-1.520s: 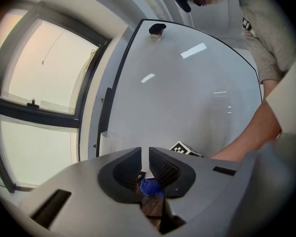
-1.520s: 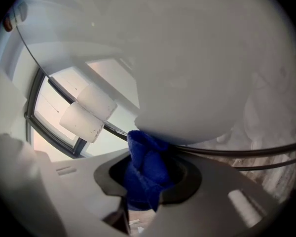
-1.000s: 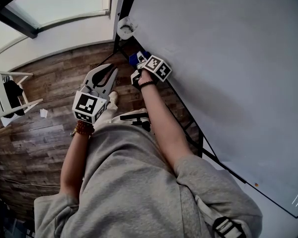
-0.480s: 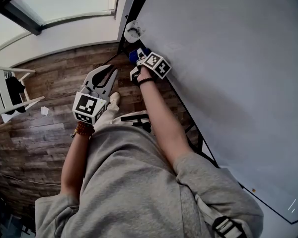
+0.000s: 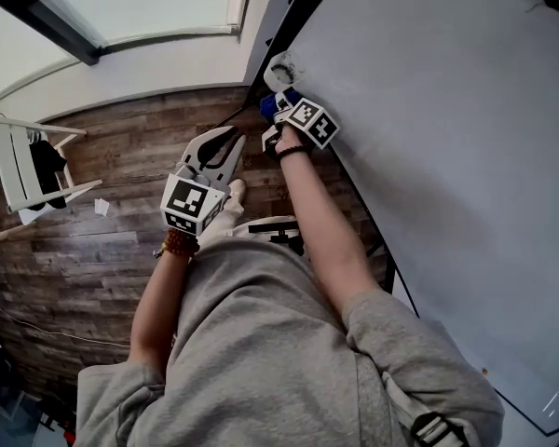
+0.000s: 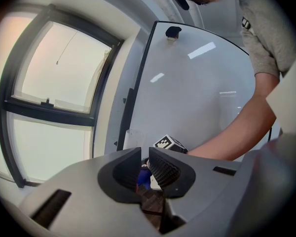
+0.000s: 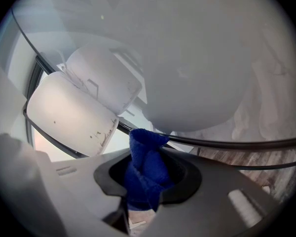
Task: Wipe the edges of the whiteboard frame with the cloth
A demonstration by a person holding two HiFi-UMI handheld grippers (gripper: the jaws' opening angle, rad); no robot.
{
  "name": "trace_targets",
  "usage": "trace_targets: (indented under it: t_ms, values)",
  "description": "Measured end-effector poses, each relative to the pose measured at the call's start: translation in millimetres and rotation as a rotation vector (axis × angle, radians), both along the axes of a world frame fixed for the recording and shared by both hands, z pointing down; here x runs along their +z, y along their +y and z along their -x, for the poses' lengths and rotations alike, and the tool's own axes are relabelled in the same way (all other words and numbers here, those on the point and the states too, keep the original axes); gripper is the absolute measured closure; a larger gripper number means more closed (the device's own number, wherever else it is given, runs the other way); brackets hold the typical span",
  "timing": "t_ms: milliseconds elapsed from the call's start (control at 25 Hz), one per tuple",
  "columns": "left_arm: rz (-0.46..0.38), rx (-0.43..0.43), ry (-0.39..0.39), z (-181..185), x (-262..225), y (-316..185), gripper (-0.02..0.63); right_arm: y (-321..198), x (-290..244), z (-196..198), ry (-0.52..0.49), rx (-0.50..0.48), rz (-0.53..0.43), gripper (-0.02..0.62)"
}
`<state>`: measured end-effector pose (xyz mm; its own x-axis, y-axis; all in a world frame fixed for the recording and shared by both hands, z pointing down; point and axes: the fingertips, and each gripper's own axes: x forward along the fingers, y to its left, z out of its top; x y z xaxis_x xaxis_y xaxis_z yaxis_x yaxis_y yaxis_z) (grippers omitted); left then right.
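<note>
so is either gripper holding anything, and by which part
The right gripper clamps the blue cloth by its bunched middle, a folded end poking out at the whiteboard frame. The left gripper holds nothing, jaws slightly apart.

Blocked ahead of right claw (image 7: 148,179): white cup (image 7: 71,115) at whiteboard (image 5: 447,138) corner, just beside cloth (image 7: 145,167). Clear run the other way along frame (image 7: 237,144) bottom edge. Black stand struts (image 5: 388,268) below that edge, tight against own leg. Bare board face above, nothing sticking out. Open wooden floor (image 5: 93,250) off board's left edge, out to white chair (image 5: 23,170) by the wall. Left claw (image 5: 225,142) hanging there, clear of everything.
</note>
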<state>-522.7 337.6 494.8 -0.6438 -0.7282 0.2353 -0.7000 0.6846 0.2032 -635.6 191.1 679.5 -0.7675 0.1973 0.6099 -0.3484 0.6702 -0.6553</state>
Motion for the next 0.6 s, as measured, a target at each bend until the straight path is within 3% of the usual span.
trace_targets:
  t_ms: [160, 400, 600]
  values:
    - [0.006, 0.017, -0.007, 1, 0, 6, 0.554, 7, -2, -6, -0.008, -0.035, -0.011, 0.471]
    - [-0.002, 0.059, -0.043, -3, -16, 2, 0.554, 33, -21, -50, -0.018, -0.230, -0.034, 0.469]
    - [0.007, 0.117, -0.108, -3, -32, -16, 0.554, 31, -73, -76, -0.149, -0.337, -0.120, 0.469]
